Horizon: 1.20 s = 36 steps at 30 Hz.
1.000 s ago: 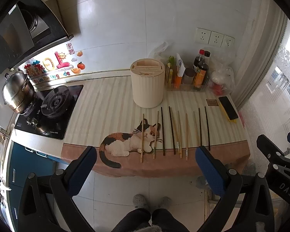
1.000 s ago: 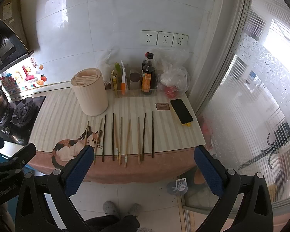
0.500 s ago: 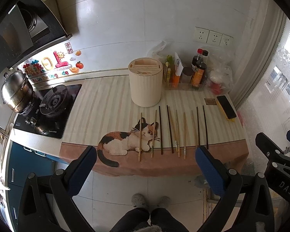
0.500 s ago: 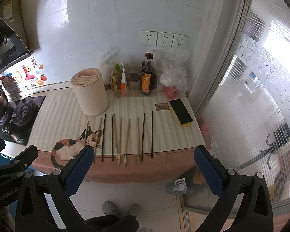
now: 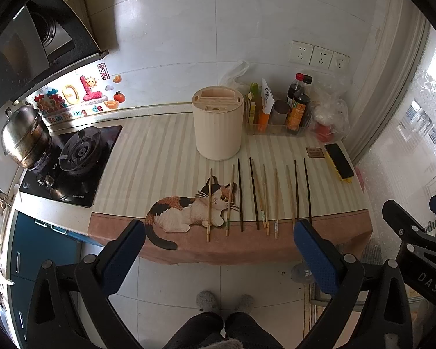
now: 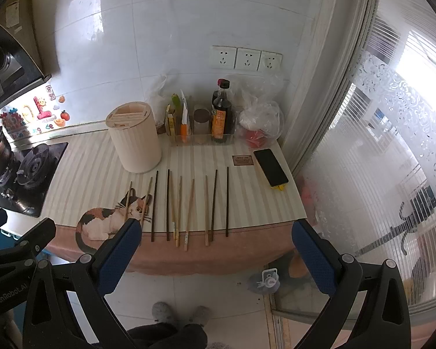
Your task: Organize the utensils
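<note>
Several chopsticks [image 5: 264, 195] [image 6: 189, 206], some dark and some pale wood, lie side by side on the striped counter mat, pointing front to back. Behind them stands a cream round utensil holder [image 5: 218, 126] [image 6: 135, 136] with slots in its top. My left gripper [image 5: 218, 250] hangs open above the floor in front of the counter's edge, holding nothing. My right gripper [image 6: 215, 247] is likewise open and empty, just short of the chopsticks' near ends. The right tool's black frame [image 5: 415, 241] shows at the right of the left wrist view.
A gas hob [image 5: 72, 160] with a steel pot [image 5: 23, 136] lies at the left. A tray of sauce bottles [image 6: 215, 122], a plastic bag [image 6: 258, 125] and a phone [image 6: 270, 167] sit at the back right. A cat picture [image 5: 189, 209] decorates the mat. A person's feet [image 5: 223, 302] stand below.
Both grippers have drifted slightly, so the counter sits a little higher and closer in view. Nothing on the counter has moved.
</note>
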Tool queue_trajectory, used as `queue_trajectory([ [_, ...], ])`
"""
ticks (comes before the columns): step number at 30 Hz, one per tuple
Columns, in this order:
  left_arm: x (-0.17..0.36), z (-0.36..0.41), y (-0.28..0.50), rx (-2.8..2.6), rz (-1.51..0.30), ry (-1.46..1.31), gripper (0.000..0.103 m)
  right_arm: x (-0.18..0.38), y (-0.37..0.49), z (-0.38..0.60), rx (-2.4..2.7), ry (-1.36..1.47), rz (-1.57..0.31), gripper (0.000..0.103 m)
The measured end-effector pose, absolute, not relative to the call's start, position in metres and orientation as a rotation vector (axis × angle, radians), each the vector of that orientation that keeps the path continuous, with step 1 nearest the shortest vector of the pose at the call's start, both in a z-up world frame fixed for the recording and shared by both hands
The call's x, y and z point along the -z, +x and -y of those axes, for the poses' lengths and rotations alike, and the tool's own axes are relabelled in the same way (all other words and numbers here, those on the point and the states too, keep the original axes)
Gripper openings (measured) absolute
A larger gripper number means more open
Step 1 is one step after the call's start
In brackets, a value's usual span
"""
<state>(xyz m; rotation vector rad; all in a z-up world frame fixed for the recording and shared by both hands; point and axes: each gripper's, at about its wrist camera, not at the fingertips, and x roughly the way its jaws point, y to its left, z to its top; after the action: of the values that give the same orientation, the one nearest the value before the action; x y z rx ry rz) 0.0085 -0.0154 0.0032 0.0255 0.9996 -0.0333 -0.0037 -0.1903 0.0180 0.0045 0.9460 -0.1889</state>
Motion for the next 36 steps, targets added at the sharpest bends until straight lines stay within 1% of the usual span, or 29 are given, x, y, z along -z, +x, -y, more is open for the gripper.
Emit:
queue_trajectory([
  [15,-0.003,0.017,0.006,0.026,-0.998,0.019,0.103,-0.019,-0.004,0.195,0.179,0.011,-0.942,0.103],
  [19,0.001,0.017,0.015,-0.022,-0.937,0.02,0.103,-0.016,-0.001,0.204,0.176,0.04,-0.934,0.103],
  [23,0.019,0.013,0.038,-0.079,-0.872,0.022,0.103,0.001,0.016,0.22,0.149,0.101,-0.903,0.103],
  [27,0.052,0.008,0.067,-0.142,-0.882,0.051,0.103,0.041,0.049,0.229,0.109,0.116,-0.95,0.103],
  [29,0.074,0.006,0.085,-0.162,-0.917,0.065,0.103,0.067,0.067,0.231,0.078,0.126,-0.992,0.103],
  [30,0.086,0.004,0.095,-0.167,-0.939,0.067,0.103,0.078,0.076,0.231,0.071,0.125,-1.007,0.101],
  [31,0.094,0.001,0.101,-0.167,-0.956,0.069,0.103,0.09,0.085,0.231,0.067,0.122,-1.024,0.093],
  [32,0.108,-0.001,0.113,-0.17,-0.985,0.071,0.103,0.102,0.093,0.23,0.07,0.114,-1.047,0.081],
  [33,0.12,-0.004,0.121,-0.17,-1.009,0.072,0.103,0.116,0.104,0.229,0.067,0.111,-1.081,0.076],
  [34,0.131,-0.006,0.129,-0.169,-1.033,0.075,0.103,0.13,0.114,0.23,0.054,0.124,-1.104,0.066],
  [35,0.147,-0.009,0.14,-0.169,-1.071,0.075,0.103,0.142,0.123,0.231,0.039,0.148,-1.119,0.059],
  [36,0.164,-0.014,0.152,-0.168,-1.111,0.07,0.103,0.154,0.13,0.232,0.029,0.162,-1.135,0.058],
])
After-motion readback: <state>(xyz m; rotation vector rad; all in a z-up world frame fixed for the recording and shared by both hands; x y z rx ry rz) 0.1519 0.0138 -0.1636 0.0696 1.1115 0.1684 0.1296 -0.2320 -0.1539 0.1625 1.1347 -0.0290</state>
